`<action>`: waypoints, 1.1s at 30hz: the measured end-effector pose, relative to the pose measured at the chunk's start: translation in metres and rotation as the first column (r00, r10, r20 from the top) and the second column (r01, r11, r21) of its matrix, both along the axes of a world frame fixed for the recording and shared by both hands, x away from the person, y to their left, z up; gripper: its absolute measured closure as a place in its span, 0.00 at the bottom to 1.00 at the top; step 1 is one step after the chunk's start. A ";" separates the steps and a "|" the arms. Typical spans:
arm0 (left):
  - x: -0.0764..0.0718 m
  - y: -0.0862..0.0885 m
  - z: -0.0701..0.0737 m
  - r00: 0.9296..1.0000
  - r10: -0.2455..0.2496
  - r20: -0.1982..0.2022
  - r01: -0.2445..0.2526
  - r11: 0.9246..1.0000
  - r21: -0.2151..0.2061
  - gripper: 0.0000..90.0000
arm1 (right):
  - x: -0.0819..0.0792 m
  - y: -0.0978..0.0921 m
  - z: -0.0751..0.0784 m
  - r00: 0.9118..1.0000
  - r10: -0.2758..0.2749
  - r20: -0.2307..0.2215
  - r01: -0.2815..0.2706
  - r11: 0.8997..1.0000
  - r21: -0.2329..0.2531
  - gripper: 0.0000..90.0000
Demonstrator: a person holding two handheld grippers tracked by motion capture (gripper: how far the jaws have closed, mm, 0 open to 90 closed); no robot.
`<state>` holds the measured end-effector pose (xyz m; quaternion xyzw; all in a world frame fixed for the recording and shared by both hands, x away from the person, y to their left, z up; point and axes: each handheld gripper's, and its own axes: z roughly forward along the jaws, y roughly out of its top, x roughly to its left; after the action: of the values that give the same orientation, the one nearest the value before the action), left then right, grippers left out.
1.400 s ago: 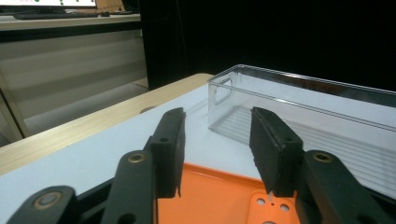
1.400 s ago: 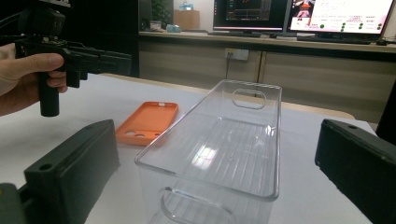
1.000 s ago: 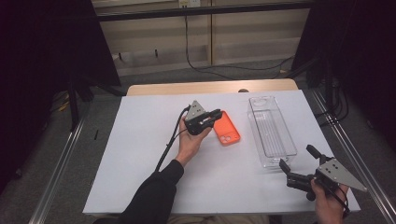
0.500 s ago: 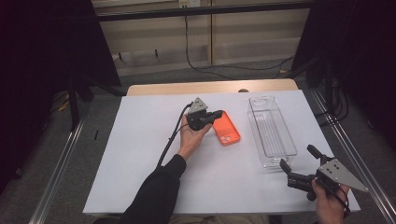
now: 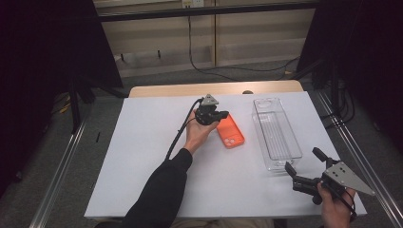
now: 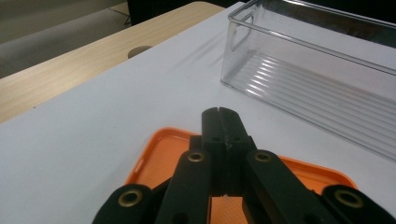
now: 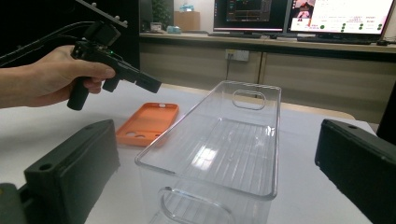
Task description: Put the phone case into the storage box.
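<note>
With the left hand pushed farther across the bench than a moment ago, reaching for the orange phone case lying flat, just left of the clear bin. Left gripper, jaws pressed together, hovering over the case's far end. Right gripper, jaws spread, waiting near right. Pickup likely next.

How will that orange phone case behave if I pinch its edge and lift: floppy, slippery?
The orange phone case is a thin open shell lying flat, so it is probably very light and may flex when pinched at one rim. Its raised lip gives the fingers an edge to grip. On the smooth white table it will likely slide if nudged.
</note>
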<state>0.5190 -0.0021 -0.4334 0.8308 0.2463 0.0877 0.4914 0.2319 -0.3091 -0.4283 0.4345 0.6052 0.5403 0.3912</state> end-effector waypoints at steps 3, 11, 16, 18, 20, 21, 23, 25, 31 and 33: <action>0.005 -0.004 0.002 1.000 -0.014 -0.007 0.014 1.000 0.022 1.00 | 0.000 0.000 0.000 1.000 0.000 0.001 0.000 1.000 -0.001 0.00; 0.017 -0.020 0.004 0.999 -0.022 -0.026 0.024 0.998 0.059 1.00 | -0.001 -0.001 0.000 1.000 0.003 -0.001 -0.003 1.000 -0.002 0.00; 0.019 -0.029 -0.005 0.999 -0.020 -0.027 0.022 0.996 0.083 1.00 | -0.001 -0.002 0.000 1.000 0.003 0.003 -0.003 1.000 -0.001 0.00; 0.021 -0.031 -0.007 0.999 -0.022 -0.028 0.025 0.995 0.099 1.00 | -0.001 -0.002 0.000 1.000 0.004 -0.001 -0.004 1.000 0.001 0.00; 0.023 -0.033 -0.009 0.999 -0.017 -0.030 0.020 0.995 0.101 1.00 | -0.001 -0.002 0.000 1.000 0.004 0.001 -0.004 1.000 -0.002 0.00; 0.025 -0.033 -0.010 0.999 -0.017 -0.030 0.020 0.994 0.106 1.00 | -0.001 -0.002 0.000 1.000 0.005 0.001 -0.005 1.000 -0.003 0.00; 0.028 -0.034 -0.010 1.000 -0.011 -0.027 0.014 0.992 0.124 1.00 | -0.001 -0.002 0.000 1.000 0.003 0.001 -0.003 1.000 -0.006 0.00; 0.031 -0.035 -0.010 1.000 -0.006 -0.024 0.009 0.991 0.131 1.00 | -0.001 -0.002 0.000 1.000 0.001 0.001 -0.001 1.000 -0.006 0.00; 0.034 -0.041 -0.015 0.999 -0.017 -0.040 0.023 0.988 0.150 1.00 | -0.002 -0.003 0.000 1.000 0.003 -0.003 -0.003 1.000 0.004 0.00; 0.034 -0.043 -0.019 0.999 -0.019 -0.045 0.026 0.987 0.158 1.00 | -0.002 -0.004 -0.001 1.000 0.001 -0.008 0.000 1.000 0.010 0.00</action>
<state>0.5530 -0.0447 -0.4523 0.8716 0.2399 0.0835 0.4193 0.2302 -0.3132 -0.4294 0.4383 0.6042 0.5417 0.3865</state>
